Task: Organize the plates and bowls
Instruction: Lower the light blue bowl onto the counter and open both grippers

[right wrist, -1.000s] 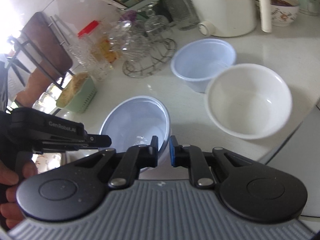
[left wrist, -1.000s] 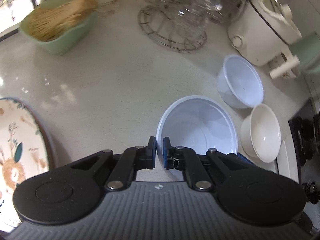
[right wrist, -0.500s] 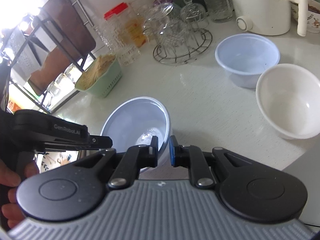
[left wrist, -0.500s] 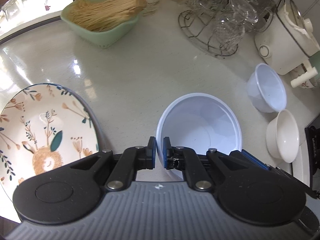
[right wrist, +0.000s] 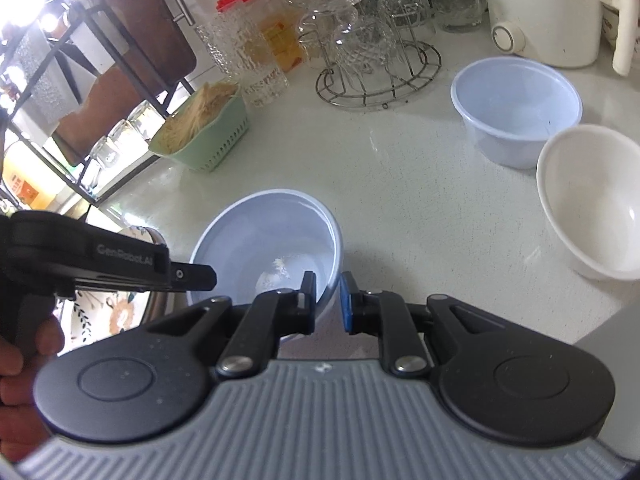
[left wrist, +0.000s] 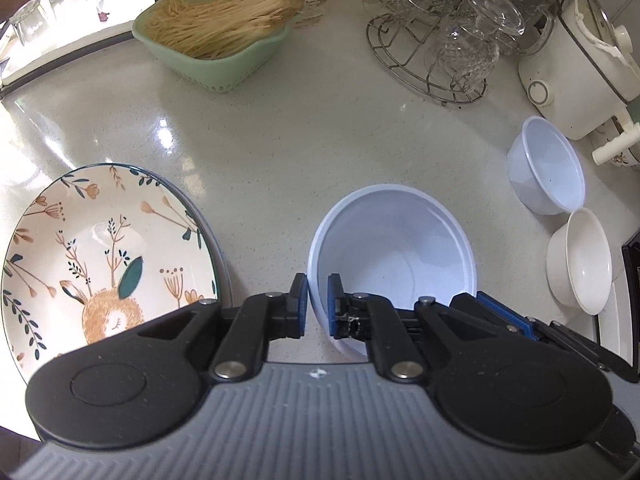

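A pale blue bowl [left wrist: 400, 248] [right wrist: 272, 232] stands upright on the white counter, beside a floral plate [left wrist: 100, 248] [right wrist: 116, 316] on its left. My left gripper [left wrist: 318, 300] straddles the bowl's near rim. Its jaws are opening, and the pads [left wrist: 334, 300] sit slightly off the thin wall. My right gripper [right wrist: 328, 300] is shut on the bowl's right rim, one pad inside and one outside. A second pale blue bowl [left wrist: 548, 172] [right wrist: 516, 100] and a white bowl [left wrist: 580, 260] [right wrist: 592, 200] stand side by side at the far right.
A green basket of dry noodles [left wrist: 216, 36], a wire rack of glasses [left wrist: 436, 48] and a white cooker [left wrist: 580, 80] line the back of the counter. A dark stove edge [left wrist: 632, 280] borders the right. A person's hand [right wrist: 16, 360] holds the left gripper.
Both grippers carried the pale blue bowl leftward, away from the two other bowls and up beside the floral plate. The gap between the left pads has widened slightly.
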